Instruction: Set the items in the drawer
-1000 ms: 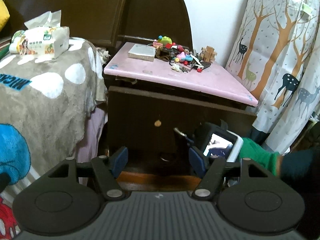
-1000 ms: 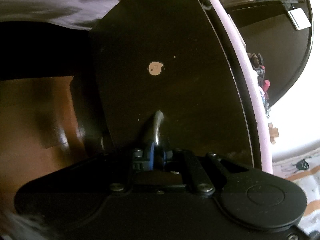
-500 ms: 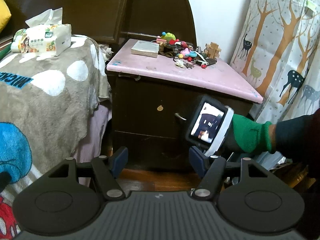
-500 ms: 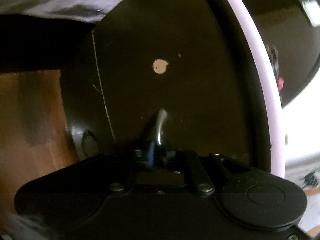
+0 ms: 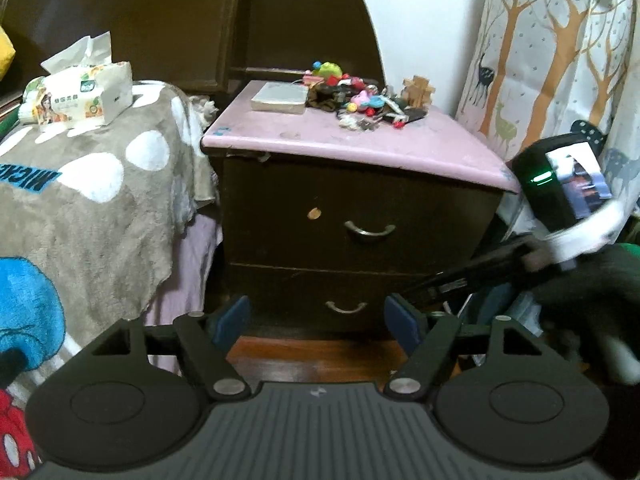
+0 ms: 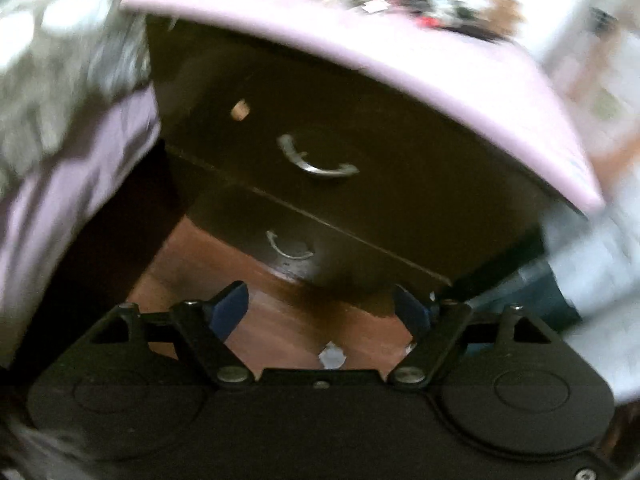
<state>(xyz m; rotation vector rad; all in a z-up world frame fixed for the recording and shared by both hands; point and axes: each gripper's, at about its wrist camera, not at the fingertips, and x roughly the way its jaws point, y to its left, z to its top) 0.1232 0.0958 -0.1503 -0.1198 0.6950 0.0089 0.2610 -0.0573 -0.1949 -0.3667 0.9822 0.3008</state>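
A dark wooden nightstand with a pink top (image 5: pixel 400 148) has two drawers, both shut. The upper drawer (image 5: pixel 360 220) has a curved metal handle (image 5: pixel 370 231); the lower drawer (image 5: pixel 336 296) has its own handle (image 5: pixel 346 307). A heap of small toys (image 5: pixel 360 100), a flat grey box (image 5: pixel 280 98) and a wooden puzzle (image 5: pixel 418 90) lie on the top. My left gripper (image 5: pixel 318 322) is open and empty, low in front of the nightstand. My right gripper (image 6: pixel 322 308) is open and empty, back from the upper handle (image 6: pixel 316 160); that view is blurred.
A bed with a spotted blanket (image 5: pixel 100 200) stands left of the nightstand, with a tissue pack (image 5: pixel 76 96) on it. A curtain with tree and deer print (image 5: pixel 560 60) hangs on the right. Wooden floor (image 5: pixel 312 350) lies below the drawers.
The upper drawer went from pulled out to shut. My right gripper let go of its handle, opened, and drew back to the right. The left gripper stayed open.
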